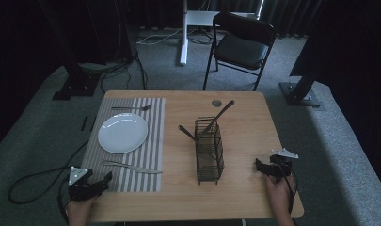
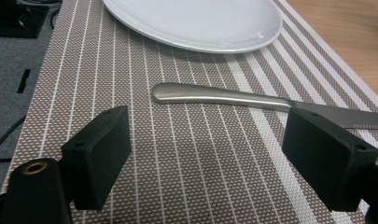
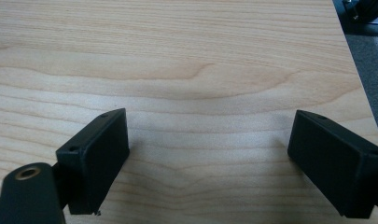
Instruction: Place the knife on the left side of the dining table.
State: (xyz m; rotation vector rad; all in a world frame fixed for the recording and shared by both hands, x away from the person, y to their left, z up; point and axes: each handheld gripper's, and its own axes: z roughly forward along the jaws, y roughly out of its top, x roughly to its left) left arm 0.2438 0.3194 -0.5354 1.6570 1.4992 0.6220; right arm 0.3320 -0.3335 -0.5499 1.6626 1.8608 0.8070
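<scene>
Left gripper (image 2: 207, 154), jaws spread and empty, hovers over the striped placemat (image 2: 186, 158) at the counter's (image 1: 244, 101) near-left corner, just short of a knife (image 2: 252, 100) beside the white plate (image 2: 200, 21). Right gripper (image 3: 210, 158), jaws spread, sits above bare wood near the near-right corner.

The left hand-held gripper (image 1: 103, 181) sits low at the person's near left, gripped from behind by the left hand (image 1: 80, 209), its grey three-cornered plate on top and its cable trailing off to the left. In the left gripper view its two black jaws stand wide apart with nothing between them. The right hand-held gripper (image 1: 259, 165) lies ahead of the right hand (image 1: 278, 190), pointing left. Its jaws are likewise spread wide and hold nothing.
</scene>
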